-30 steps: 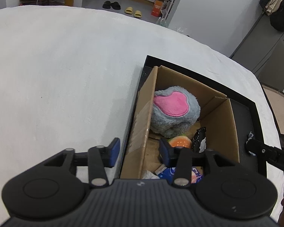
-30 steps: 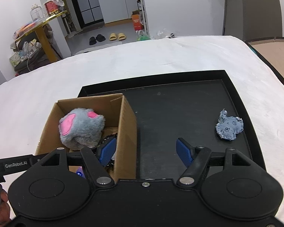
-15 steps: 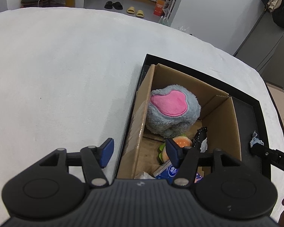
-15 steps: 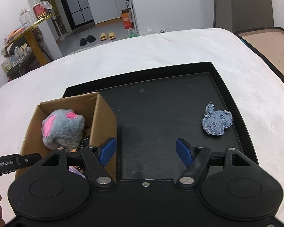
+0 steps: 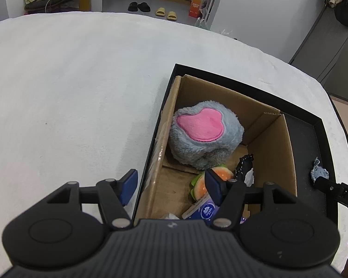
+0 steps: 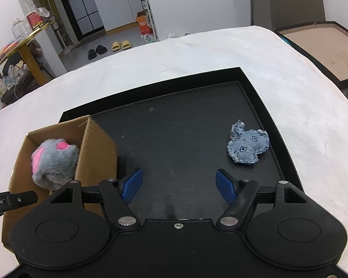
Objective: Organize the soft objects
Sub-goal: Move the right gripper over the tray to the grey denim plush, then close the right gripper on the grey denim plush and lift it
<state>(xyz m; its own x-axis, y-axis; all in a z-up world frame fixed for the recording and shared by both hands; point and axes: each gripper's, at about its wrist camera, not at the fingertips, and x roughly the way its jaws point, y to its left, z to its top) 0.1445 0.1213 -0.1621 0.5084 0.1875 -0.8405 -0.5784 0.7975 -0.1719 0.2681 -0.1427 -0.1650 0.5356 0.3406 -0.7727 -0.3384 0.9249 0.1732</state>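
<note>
A cardboard box (image 5: 287, 153) stands at the left end of a black tray (image 6: 185, 139). In it lie a grey plush with a pink patch (image 5: 204, 136), a green and orange soft toy (image 5: 198, 185), a black item (image 5: 243, 169) and a blue tissue pack (image 5: 203, 210). My left gripper (image 5: 170, 186) is open and empty, straddling the box's left wall from above. A blue denim soft toy (image 6: 247, 146) lies on the tray's right side. My right gripper (image 6: 178, 185) is open and empty above the tray, left of and nearer than the denim toy.
The tray rests on a white cloth-covered surface (image 5: 69, 92). A second tray with a brown bottom (image 6: 322, 46) sits off the far right. The right gripper's finger (image 5: 331, 187) shows at the right edge of the left wrist view. Room furniture stands behind.
Both grippers have risen and drawn back a little. The right gripper has swung right, so the denim toy now sits closer to its fingers. The left gripper's fingers have spread wider.
</note>
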